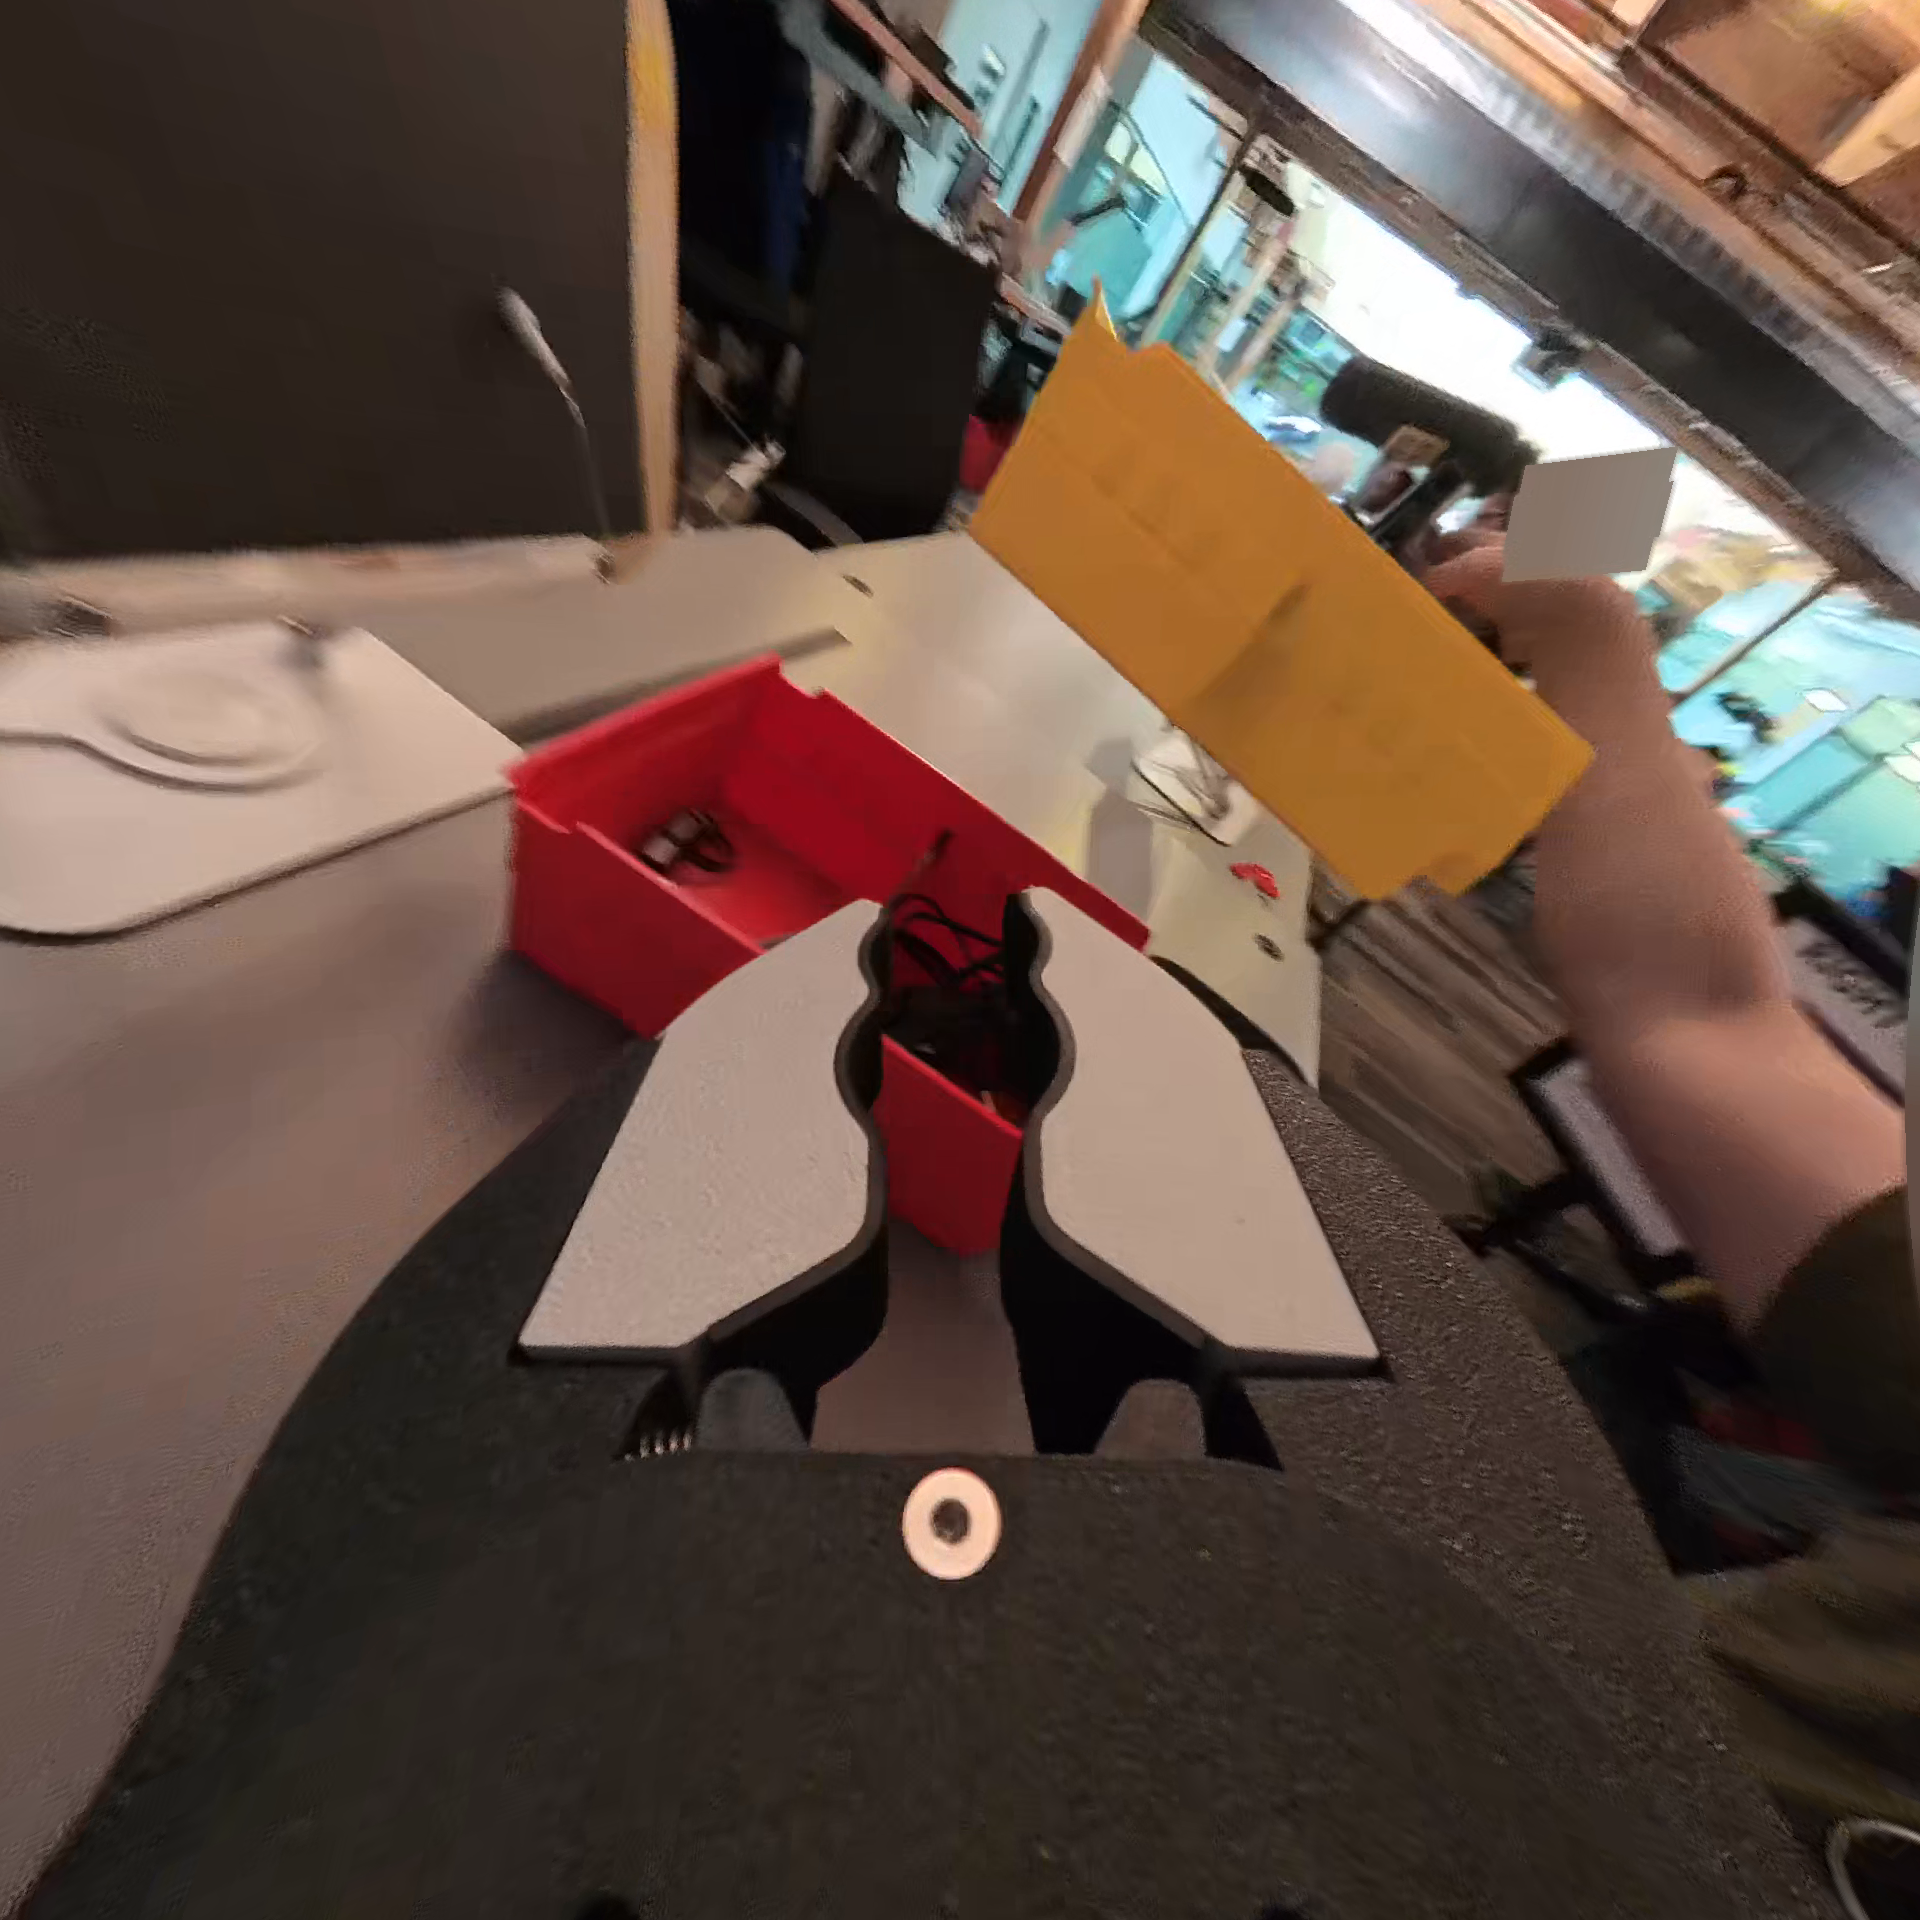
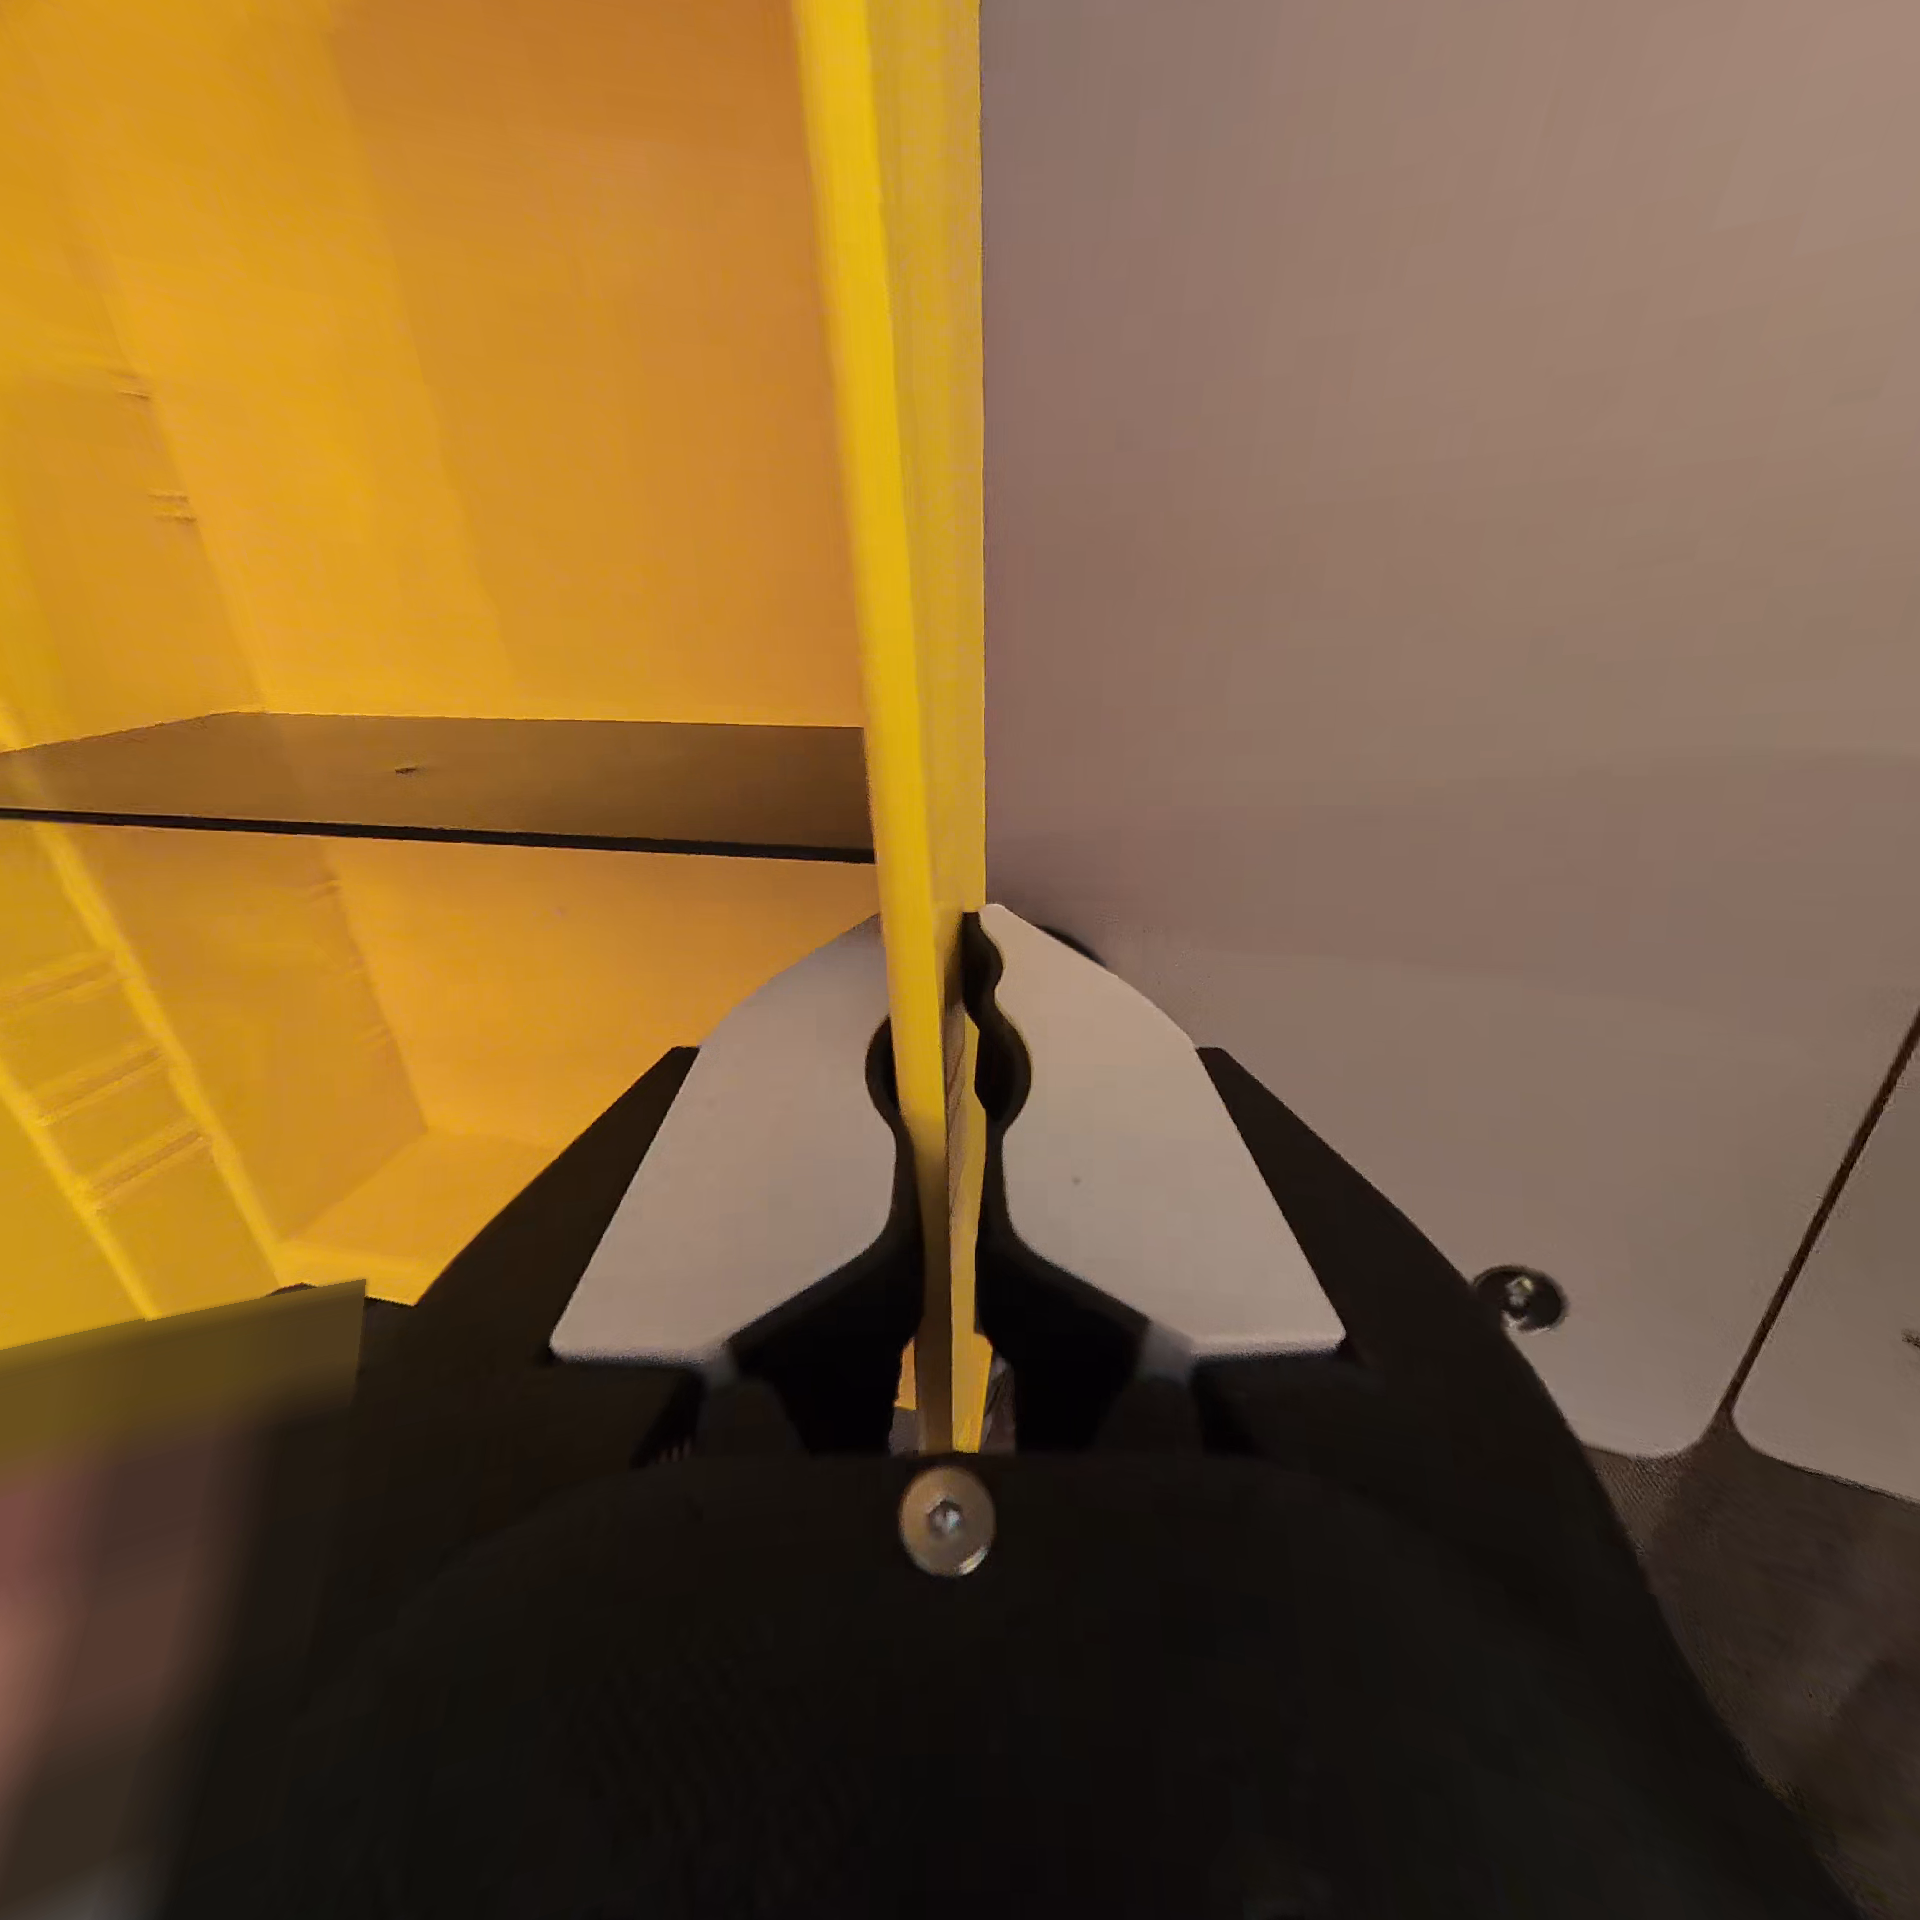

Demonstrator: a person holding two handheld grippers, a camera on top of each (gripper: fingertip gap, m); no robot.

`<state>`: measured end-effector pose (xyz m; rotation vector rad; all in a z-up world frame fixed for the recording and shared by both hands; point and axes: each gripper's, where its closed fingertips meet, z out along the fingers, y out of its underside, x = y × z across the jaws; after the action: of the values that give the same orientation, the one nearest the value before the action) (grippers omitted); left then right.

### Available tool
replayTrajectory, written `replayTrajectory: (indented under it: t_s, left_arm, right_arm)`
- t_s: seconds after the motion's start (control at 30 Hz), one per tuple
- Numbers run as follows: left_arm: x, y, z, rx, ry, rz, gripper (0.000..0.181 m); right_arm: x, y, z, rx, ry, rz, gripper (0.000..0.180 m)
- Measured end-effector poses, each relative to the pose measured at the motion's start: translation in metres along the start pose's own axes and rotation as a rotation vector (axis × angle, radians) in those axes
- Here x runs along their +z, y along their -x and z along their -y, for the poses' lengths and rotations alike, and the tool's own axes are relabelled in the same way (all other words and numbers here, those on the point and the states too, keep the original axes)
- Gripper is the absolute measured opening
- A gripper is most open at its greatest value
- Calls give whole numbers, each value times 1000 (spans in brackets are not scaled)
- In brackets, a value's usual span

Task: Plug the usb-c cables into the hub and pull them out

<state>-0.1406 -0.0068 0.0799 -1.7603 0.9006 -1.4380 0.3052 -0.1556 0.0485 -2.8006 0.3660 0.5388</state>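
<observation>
A red bin (image 1: 644, 914) sits on the grey table, with black cables (image 1: 951, 977) in its near compartment and a small dark item (image 1: 686, 844) in its far one. My left gripper (image 1: 948, 920) is open and empty, just above the bin's near end. A yellow bin (image 1: 1268, 644) hangs in the air to the right, tilted, with a hand (image 1: 1600, 727) behind it. In the right wrist view my right gripper (image 2: 951, 925) is shut on the yellow bin's side wall (image 2: 914, 520); a black divider (image 2: 436, 784) crosses the inside. No hub shows clearly.
A white pad (image 1: 208, 769) lies on the table at left. A dark panel (image 1: 312, 260) with a wooden edge stands behind. White table panels (image 2: 1455, 623) with a screw (image 2: 1519, 1294) lie under the yellow bin. The table edge drops off at right (image 1: 1299, 935). My right fingertips sit around 50 cm from my left ones. Between my left fingertips and the dark panel (image 1: 312, 260) there is roughly 30 cm.
</observation>
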Motion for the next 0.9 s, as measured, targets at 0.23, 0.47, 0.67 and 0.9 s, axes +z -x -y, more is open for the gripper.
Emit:
replayTrajectory:
  t_s: [0.23, 0.47, 0.67, 0.9]
  left_arm:
    - [88, 28, -91, -63, 310, 102, 40]
    - [117, 57, -120, -207, 624, 284, 41]
    - [126, 69, -140, -316, 933, 454, 28]
    - [123, 75, -140, -399, 1121, 546, 10]
  right_arm:
    - [66, -115, -2, 147, -138, -38, 6]
    - [142, -133, 18, 96, -31, -37, 9]
    - [143, -120, 22, -9, 29, -70, 13]
    - [153, -100, 13, -67, 114, -48, 12]
